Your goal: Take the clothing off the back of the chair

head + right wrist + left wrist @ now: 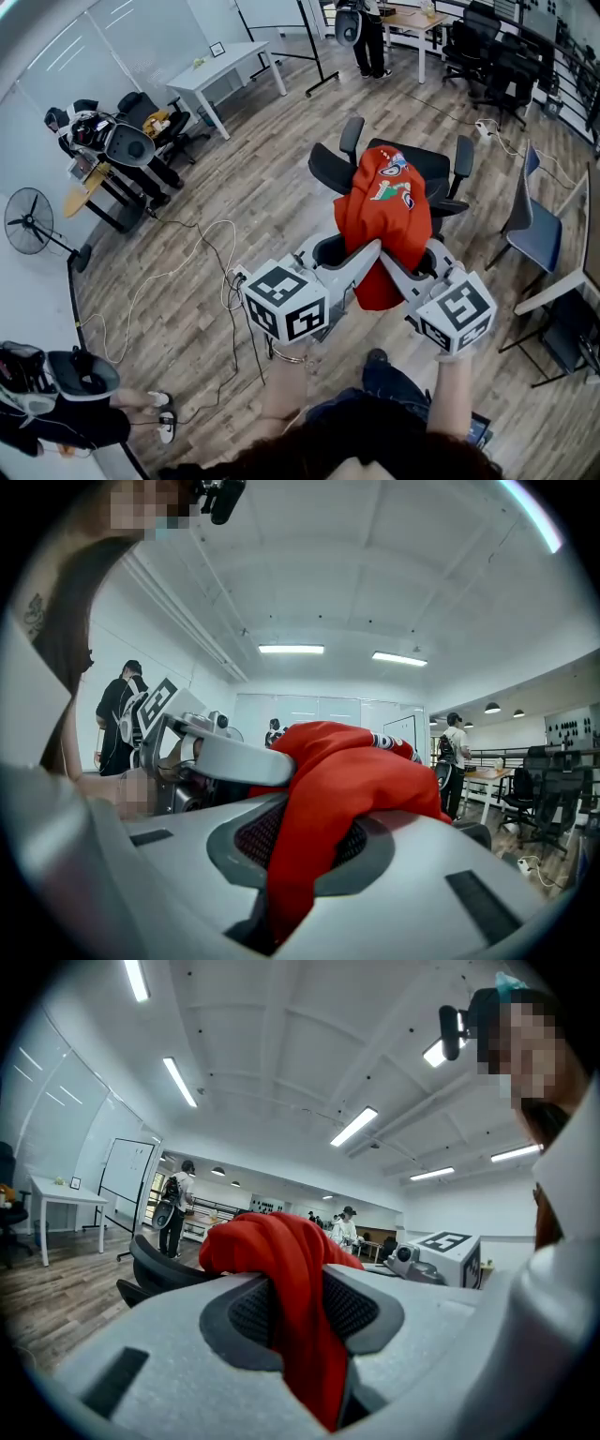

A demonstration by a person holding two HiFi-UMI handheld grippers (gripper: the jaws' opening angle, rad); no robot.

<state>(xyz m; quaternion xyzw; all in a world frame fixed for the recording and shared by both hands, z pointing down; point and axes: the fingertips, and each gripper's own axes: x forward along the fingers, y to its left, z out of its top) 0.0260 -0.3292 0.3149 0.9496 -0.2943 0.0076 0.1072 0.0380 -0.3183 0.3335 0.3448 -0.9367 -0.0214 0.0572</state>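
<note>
Over wood-plank office floor [234,150], red clothing [384,220] by black chair [427,164], tight in fingers [244,1312] of left gripper [361,261] and right gripper [398,267].

The red fabric garment [386,220] hides most of the backrest of the black office chair [433,167]; its printed design is too small to read. Its near edge vanishes behind the left gripper [367,251] and right gripper [392,265].

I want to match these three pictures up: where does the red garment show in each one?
Head view: red garment, centre-right, on the black office chair.
Left gripper view: red garment centre, pinched between the jaws.
Right gripper view: red garment centre, pinched likewise.
Shared landmark: the standing person with a backpack.
</note>
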